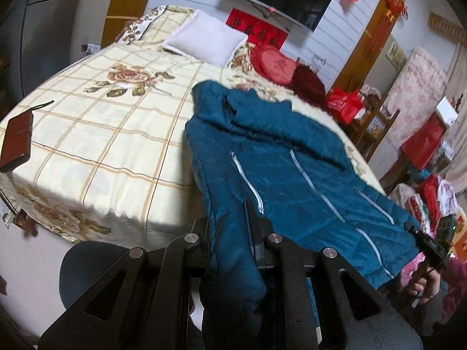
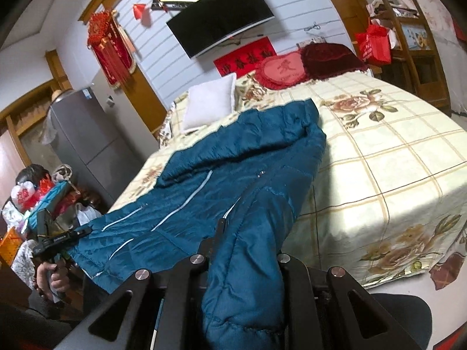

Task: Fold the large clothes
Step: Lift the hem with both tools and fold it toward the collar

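With the teal quilted jacket (image 1: 280,175) spread on the floral checked bed (image 1: 96,134) and its hem corners clamped in the closed left gripper (image 1: 230,233) and right gripper (image 2: 245,248), lift both corners evenly to keep the fold square.

Red banner (image 2: 244,56) on the wall below the television (image 2: 221,17): black Chinese characters, too blurred to read.
Heart-shaped red cushion (image 2: 280,70) at the head edge of the bed (image 2: 379,157): one large character, not legible.
Red bag (image 2: 374,43): white print, unreadable.
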The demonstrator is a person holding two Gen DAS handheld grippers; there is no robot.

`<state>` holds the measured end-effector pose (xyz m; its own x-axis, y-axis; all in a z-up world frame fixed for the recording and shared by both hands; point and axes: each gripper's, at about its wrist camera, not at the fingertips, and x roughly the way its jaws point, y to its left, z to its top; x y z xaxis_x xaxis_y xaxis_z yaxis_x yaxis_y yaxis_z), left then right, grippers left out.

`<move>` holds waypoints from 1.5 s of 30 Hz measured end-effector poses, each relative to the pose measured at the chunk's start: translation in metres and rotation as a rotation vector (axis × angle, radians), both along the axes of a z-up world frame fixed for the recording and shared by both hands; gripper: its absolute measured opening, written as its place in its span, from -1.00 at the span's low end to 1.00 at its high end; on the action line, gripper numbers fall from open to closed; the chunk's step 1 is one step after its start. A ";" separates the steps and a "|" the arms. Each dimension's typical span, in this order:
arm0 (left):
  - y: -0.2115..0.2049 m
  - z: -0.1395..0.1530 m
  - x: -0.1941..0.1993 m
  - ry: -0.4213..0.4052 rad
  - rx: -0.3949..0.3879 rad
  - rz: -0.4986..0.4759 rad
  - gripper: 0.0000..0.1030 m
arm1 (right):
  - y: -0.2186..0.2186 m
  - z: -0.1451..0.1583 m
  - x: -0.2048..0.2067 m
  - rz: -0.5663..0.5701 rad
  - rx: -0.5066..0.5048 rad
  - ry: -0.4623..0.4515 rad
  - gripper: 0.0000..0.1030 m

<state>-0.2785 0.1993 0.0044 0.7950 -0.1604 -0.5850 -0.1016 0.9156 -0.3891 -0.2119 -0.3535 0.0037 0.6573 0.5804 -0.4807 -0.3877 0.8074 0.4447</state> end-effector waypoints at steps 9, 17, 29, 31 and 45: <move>-0.001 0.034 -0.024 -0.081 0.008 -0.007 -0.74 | -0.009 0.032 -0.009 0.004 0.025 -0.067 -0.72; 0.009 0.050 0.004 -0.113 -0.010 0.017 -0.74 | -0.006 0.048 0.017 0.016 0.018 -0.077 -0.72; 0.026 0.113 0.096 -0.312 0.042 0.188 -0.74 | 0.026 0.097 0.109 -0.067 0.010 -0.196 -0.72; 0.031 0.121 0.116 -0.341 0.080 0.230 -0.74 | 0.034 0.098 0.126 -0.096 0.002 -0.205 -0.72; 0.063 0.088 0.266 -0.222 0.055 0.280 -0.78 | 0.070 0.068 0.254 -0.147 0.050 -0.113 -0.72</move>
